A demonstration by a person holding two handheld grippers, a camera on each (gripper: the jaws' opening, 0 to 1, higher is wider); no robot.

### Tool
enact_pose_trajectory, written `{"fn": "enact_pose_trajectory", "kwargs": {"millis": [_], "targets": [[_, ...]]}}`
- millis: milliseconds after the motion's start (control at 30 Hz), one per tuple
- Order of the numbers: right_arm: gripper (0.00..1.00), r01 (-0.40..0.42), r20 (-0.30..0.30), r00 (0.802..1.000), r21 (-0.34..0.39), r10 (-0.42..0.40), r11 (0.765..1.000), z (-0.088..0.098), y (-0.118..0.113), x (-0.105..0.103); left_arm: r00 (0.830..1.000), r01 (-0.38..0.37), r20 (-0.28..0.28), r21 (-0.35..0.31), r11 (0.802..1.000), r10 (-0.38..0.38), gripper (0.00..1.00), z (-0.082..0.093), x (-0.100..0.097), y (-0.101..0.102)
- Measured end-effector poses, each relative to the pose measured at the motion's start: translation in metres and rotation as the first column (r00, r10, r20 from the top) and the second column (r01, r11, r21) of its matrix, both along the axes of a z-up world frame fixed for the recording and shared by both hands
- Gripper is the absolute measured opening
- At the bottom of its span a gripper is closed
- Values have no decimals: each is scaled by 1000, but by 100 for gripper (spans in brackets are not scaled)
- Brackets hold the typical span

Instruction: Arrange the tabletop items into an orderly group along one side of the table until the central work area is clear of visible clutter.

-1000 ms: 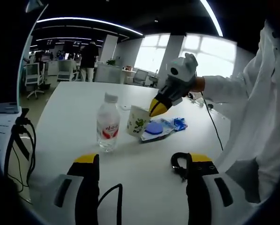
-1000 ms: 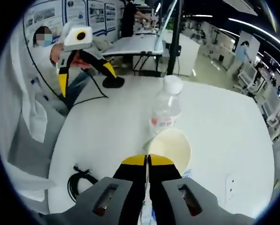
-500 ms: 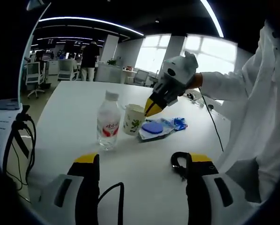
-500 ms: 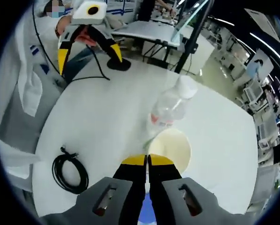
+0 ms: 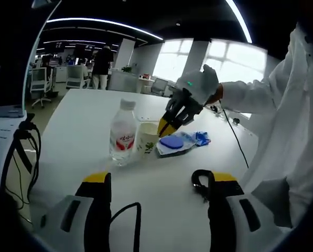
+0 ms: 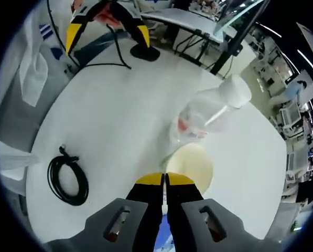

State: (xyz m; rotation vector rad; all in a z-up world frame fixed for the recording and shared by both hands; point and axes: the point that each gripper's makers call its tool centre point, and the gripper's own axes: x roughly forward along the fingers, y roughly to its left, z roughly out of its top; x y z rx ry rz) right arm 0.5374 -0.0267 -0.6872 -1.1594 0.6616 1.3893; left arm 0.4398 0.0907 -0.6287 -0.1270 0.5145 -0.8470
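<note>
white table (image 5: 83, 121), paper cup (image 5: 147, 139) rim pinched in right gripper (image 6: 164, 180)

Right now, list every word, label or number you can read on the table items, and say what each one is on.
None can be read.
Water bottle: red and white label with markings, too blurred to read.
Paper cup: green leaf print, no letters I can make out.
Blue and clear wrapper: no print I can read.
Sheet at the table's left edge: faint lines, too small to read.
</note>
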Motion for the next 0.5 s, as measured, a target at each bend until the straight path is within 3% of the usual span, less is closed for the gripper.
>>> {"fn": "enact_pose_trajectory", "kwargs": {"millis": [500], "targets": [[0,5,-42,999,-7,-6,1000,-11,1,-5,1000,2,-5,-1,1000,-2,77,-1,1,-2]]}}
